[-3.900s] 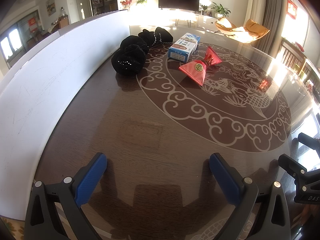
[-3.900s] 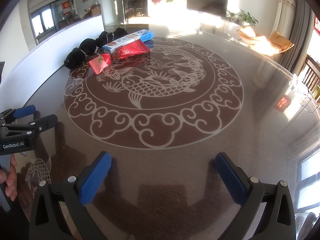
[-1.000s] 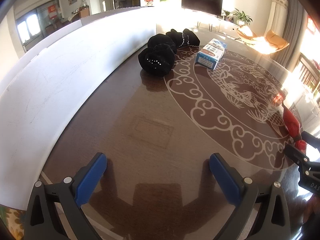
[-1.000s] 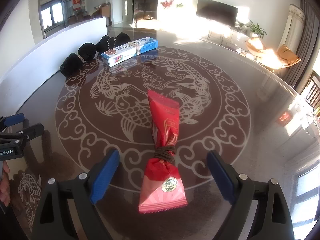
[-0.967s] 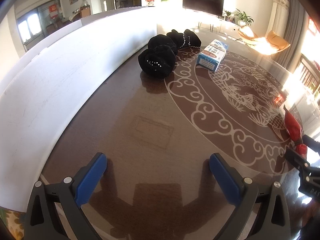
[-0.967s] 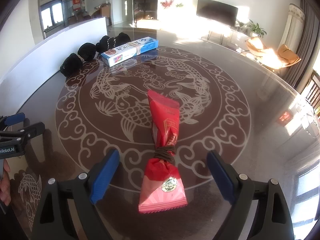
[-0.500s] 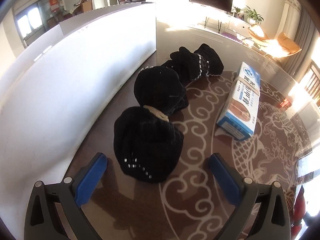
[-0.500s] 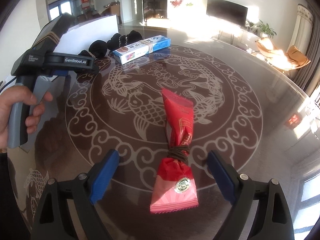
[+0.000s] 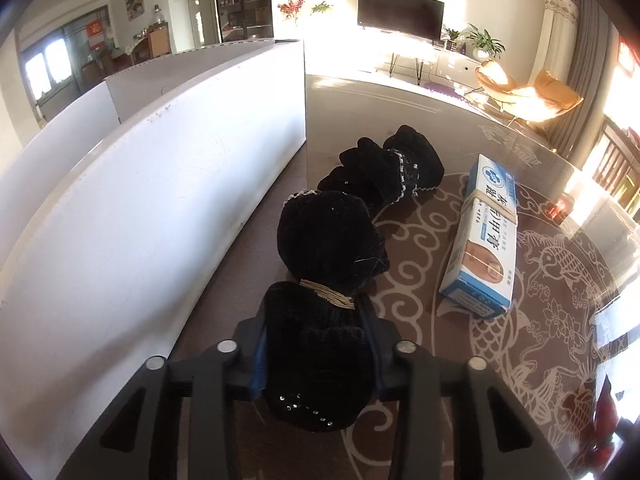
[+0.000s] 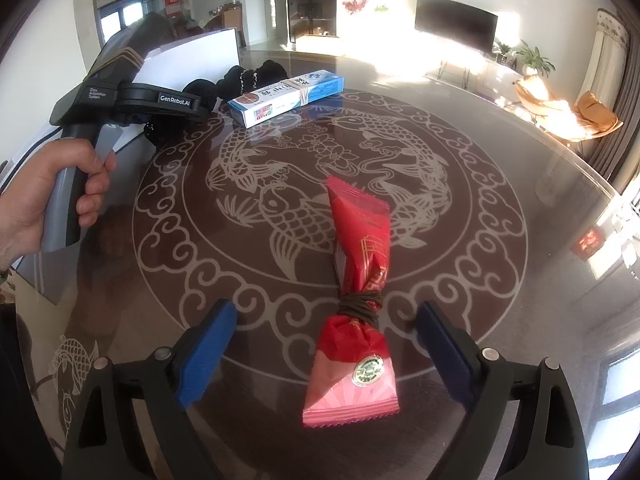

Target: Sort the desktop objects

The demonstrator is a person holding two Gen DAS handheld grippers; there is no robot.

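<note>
Where sunlight floods through the far windows, the living room spreads behind everything: a dark television (image 9: 401, 14) on the far wall above a low white console, potted plants, an orange chair (image 9: 532, 90) at the far right and grey curtains beside it. Filling most of both views is the round brown table (image 10: 500, 184), glossy under glass, with a pale fish-and-cloud medallion across its middle. Along its left edge stands a tall white curved panel (image 9: 140, 208). Beside that panel lie 2 black knitted bundles: the far bundle (image 9: 392, 170) trimmed with small beads, and the near black bundle (image 9: 320, 296) cinched by a thin gold band. To their right lies a long blue-and-white box (image 9: 486, 240), wrapped by a rubber band, well apart from the red snack packet (image 10: 358, 300), which lies at the near side of the medallion, tied at its waist with a brown band. On the near bundle, the left gripper (image 9: 318, 356) is closing, its blue pads pressing into the near lobe of the fabric, while a hand (image 10: 38, 196) grips its grey handle. Near the packet, the right gripper (image 10: 326, 348) stands wide with jaws opening, the packet's lower half between them and touched by neither pad.
</note>
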